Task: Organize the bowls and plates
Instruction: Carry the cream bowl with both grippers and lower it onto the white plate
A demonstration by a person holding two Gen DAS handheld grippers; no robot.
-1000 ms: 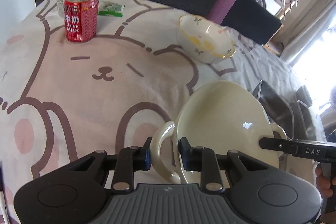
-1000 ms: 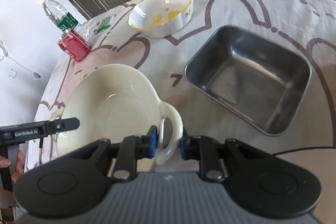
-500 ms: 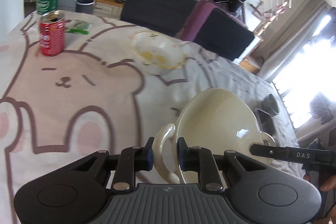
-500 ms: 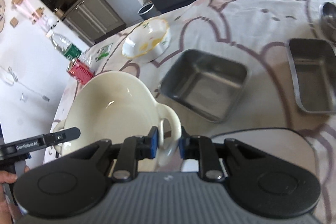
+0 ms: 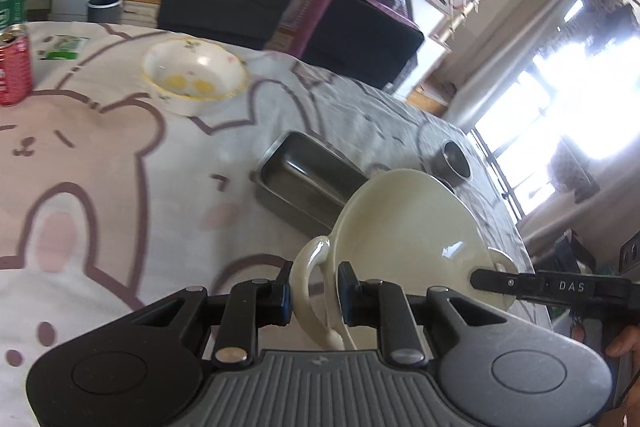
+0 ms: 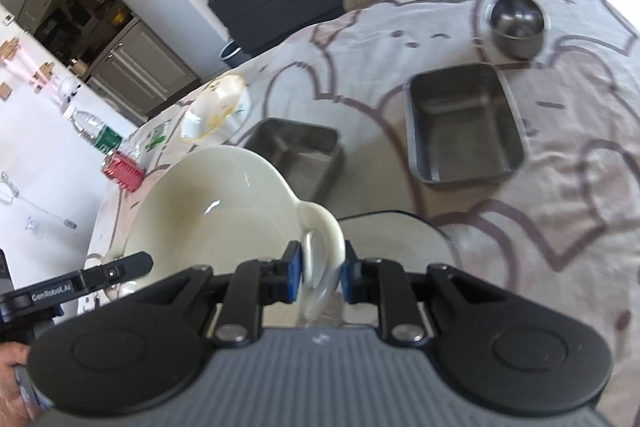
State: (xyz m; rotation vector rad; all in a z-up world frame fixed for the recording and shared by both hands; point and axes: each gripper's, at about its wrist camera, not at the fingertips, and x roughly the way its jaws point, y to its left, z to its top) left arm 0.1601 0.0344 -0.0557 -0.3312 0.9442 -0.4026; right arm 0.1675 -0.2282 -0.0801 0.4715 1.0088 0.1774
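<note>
a bear-print cloth covers the table (image 5: 100,187). my left hand-held gripper (image 5: 312,293) and right hand-held gripper (image 6: 318,277) each pinch a loop handle of the cream bowl (image 6: 212,211), carrying it level above the cloth, near the steel trays (image 6: 464,123).

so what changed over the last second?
Cream bowl, gripped at both handles by left gripper and right gripper, was carried away from the red can toward the steel trays. Grips unchanged; floral bowl stayed put.
</note>
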